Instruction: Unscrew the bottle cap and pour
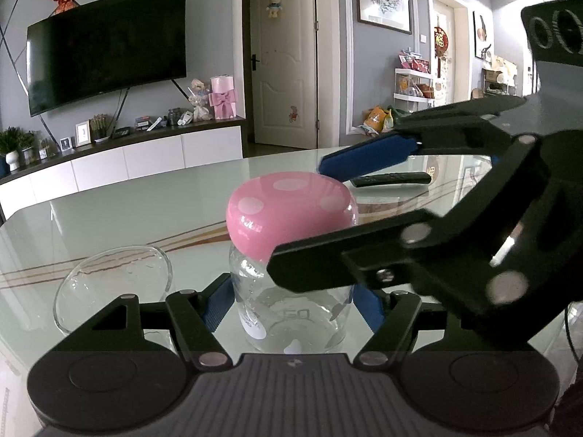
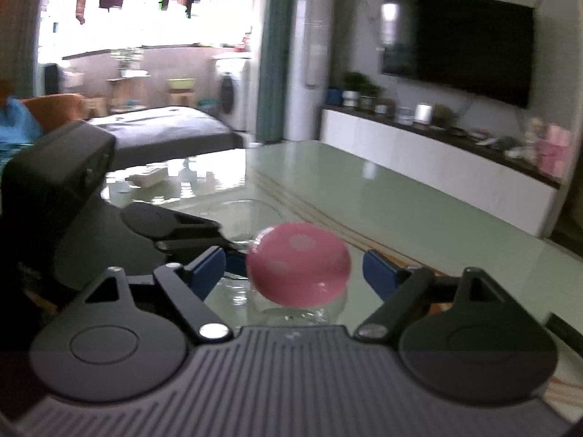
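Observation:
A clear glass bottle (image 1: 291, 317) with a pink dotted mushroom-shaped cap (image 1: 288, 215) stands on the glass table. My left gripper (image 1: 293, 307) is shut on the bottle's body, its blue pads (image 1: 218, 306) against both sides. My right gripper (image 2: 295, 267) is open, with its blue pads (image 2: 207, 266) on either side of the pink cap (image 2: 298, 264), not touching it. It also shows in the left wrist view (image 1: 317, 218), coming in from the right around the cap. An empty clear glass cup (image 1: 113, 287) stands just left of the bottle.
A black remote (image 1: 390, 179) lies on the glass table (image 1: 145, 204) behind the bottle. A white object (image 2: 149, 176) lies at the table's far side in the right wrist view. A TV, a low cabinet and doors are in the background.

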### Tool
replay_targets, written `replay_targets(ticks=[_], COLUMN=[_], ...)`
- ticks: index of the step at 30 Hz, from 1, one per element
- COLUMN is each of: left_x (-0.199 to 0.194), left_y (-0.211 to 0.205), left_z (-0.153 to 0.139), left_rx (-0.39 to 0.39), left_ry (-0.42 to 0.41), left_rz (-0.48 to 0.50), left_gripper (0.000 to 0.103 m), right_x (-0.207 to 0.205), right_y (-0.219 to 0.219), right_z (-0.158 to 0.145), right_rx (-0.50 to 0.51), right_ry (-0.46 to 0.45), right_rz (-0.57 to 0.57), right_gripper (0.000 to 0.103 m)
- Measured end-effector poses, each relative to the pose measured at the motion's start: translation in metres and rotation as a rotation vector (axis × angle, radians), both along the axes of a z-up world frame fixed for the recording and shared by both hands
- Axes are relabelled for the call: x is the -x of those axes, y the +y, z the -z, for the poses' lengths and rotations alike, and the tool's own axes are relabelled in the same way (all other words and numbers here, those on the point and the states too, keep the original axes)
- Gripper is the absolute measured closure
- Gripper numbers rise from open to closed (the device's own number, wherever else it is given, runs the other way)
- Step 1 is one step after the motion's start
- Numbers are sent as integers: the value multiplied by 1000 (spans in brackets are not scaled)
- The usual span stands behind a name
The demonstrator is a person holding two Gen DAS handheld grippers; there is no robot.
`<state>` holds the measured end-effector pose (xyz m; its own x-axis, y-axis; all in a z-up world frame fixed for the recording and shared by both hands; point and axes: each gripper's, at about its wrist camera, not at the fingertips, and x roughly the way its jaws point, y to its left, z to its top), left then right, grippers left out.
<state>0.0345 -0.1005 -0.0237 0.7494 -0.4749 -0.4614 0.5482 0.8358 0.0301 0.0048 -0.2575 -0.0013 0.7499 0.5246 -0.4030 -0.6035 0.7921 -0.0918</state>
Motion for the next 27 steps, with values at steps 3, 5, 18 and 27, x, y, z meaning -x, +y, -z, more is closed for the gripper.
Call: replay_targets(ticks=[3,5,18,27], left_x=[0,0,2,2], left_y=[0,-1,-2,0], left_z=[1,1,4,5], left_rx=[1,1,0,0], left_ry=[-1,-1,-3,-3], left_rz=[0,0,-1,1], left_gripper=[29,29,29,29], right_x=[6,10,9,8], right_y=[3,5,15,25], right_z=[3,4,9,8], right_rx=[-13,-35,-57,-28], right_ry=[-10,-12,4,-14], right_rz=[80,125,196,191], right_gripper=[19,19,25,33])
